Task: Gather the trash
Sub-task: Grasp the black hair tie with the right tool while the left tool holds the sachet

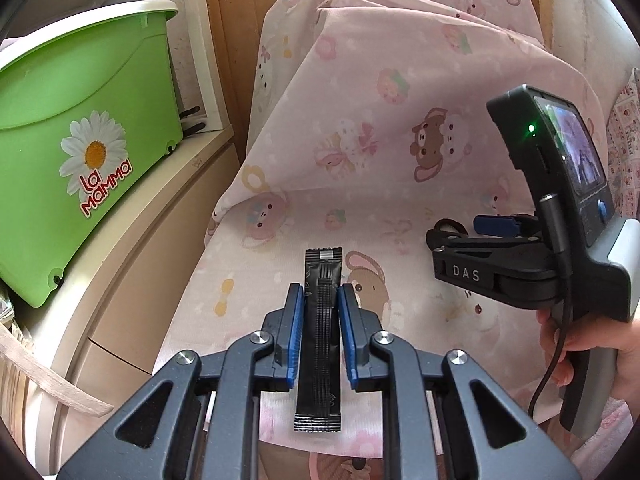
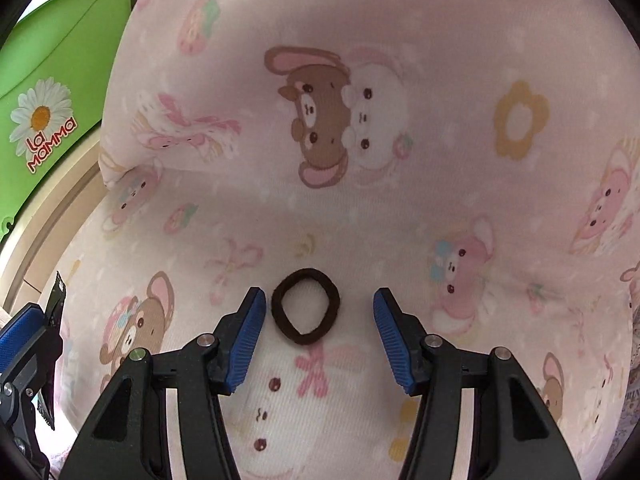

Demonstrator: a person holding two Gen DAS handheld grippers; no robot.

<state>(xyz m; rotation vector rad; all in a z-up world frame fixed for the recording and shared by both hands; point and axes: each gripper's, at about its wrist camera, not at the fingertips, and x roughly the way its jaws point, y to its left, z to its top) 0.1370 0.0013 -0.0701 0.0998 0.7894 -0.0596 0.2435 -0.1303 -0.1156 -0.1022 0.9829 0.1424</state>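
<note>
2 tongs busy | left tongs (image 1: 319, 300) pinching black sachet (image 1: 320, 340) as trash | right tongs (image 2: 319, 312) spread round hair tie (image 2: 306, 306) on bed sheet (image 2: 400, 200), prob next grab

Left wrist view angled down over the pink cartoon sheet (image 1: 360, 140), right wrist view closer and steeper, both sharing sheet and green tub (image 1: 80, 128).
</note>
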